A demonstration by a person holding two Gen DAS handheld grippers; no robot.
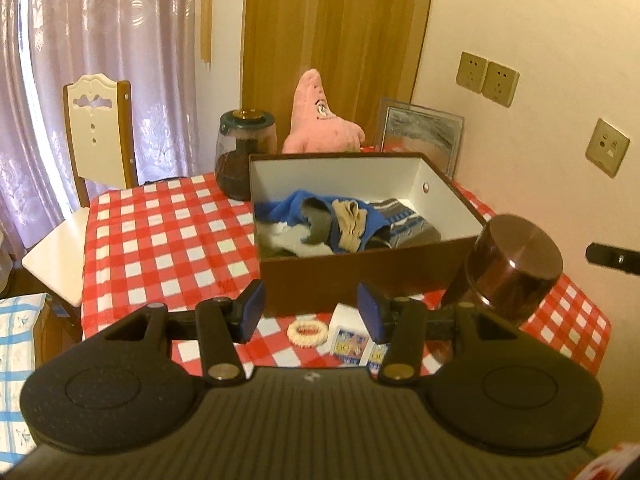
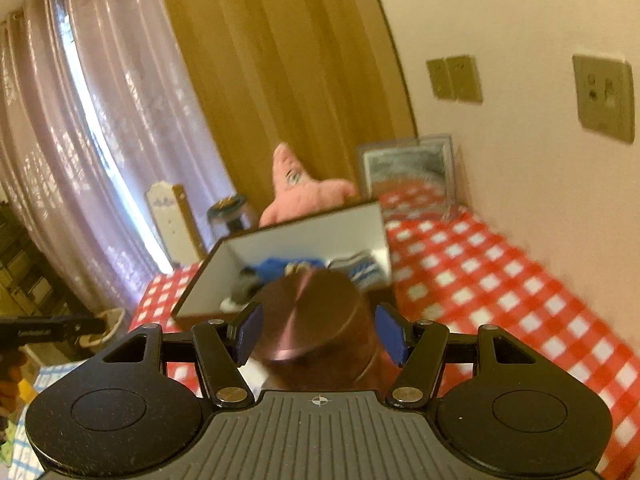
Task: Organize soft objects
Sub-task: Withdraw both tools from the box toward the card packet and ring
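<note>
A brown box (image 1: 344, 276) with a white inside stands on the checked table and holds several soft pieces: blue, beige, white and striped grey cloth (image 1: 340, 226). The box also shows in the right wrist view (image 2: 304, 240). A pink star plush (image 1: 320, 124) sits behind the box, also seen in the right wrist view (image 2: 296, 196). My left gripper (image 1: 312, 312) is open and empty, just in front of the box. My right gripper (image 2: 320, 334) is shut on a dark brown jar (image 2: 316, 328), tilted, at the box's near right corner (image 1: 508, 268).
A red-and-white checked cloth (image 1: 160, 236) covers the table. A cream ring (image 1: 307, 332) and small printed packets (image 1: 352, 340) lie in front of the box. A dark glass jar (image 1: 244, 156) stands to the box's far left, a framed picture (image 1: 420, 136) leans on the wall, a white chair (image 1: 96, 152) stands at left.
</note>
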